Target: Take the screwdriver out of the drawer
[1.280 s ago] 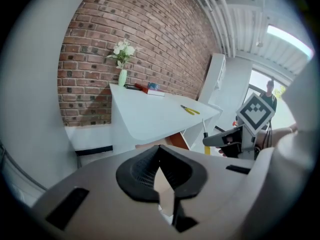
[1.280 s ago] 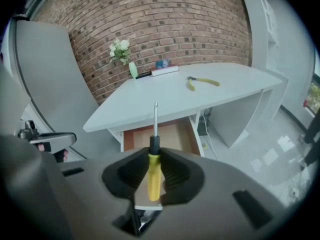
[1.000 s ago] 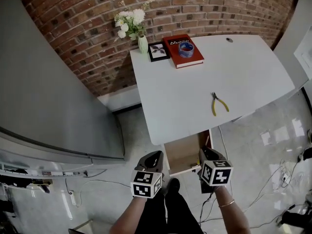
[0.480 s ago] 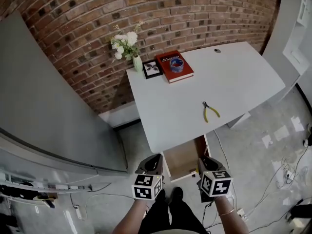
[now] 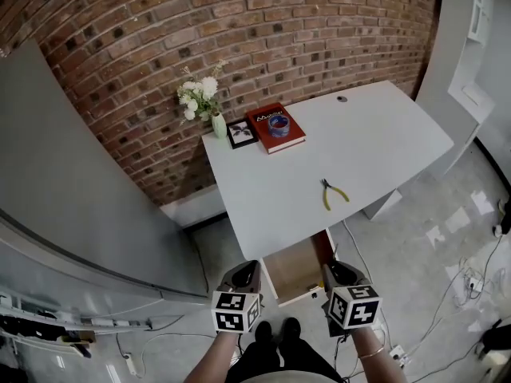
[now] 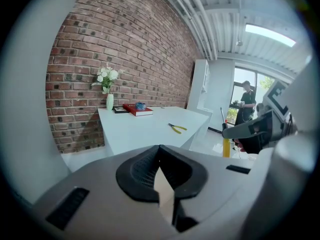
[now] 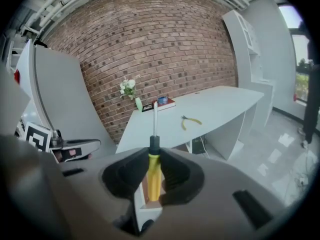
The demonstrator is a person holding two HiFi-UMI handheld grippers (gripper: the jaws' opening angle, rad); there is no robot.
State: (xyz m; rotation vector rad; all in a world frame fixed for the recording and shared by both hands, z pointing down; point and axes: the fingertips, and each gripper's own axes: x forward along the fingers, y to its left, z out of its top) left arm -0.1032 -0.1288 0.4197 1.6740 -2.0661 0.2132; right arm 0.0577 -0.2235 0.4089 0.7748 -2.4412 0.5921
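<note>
Your right gripper (image 7: 154,158) is clamped on the yellow handle of the screwdriver (image 7: 154,131), with the shaft pointing ahead toward the table (image 5: 319,162). The tool is held in front of the table's near edge, where the drawer (image 5: 294,271) stands open below the top. Your left gripper (image 6: 159,153) is also in front of that edge, jaws together with nothing between them. On the table, yellow pliers (image 5: 331,194) lie towards the near edge; a red book (image 5: 275,128) lies at the far left corner
</note>
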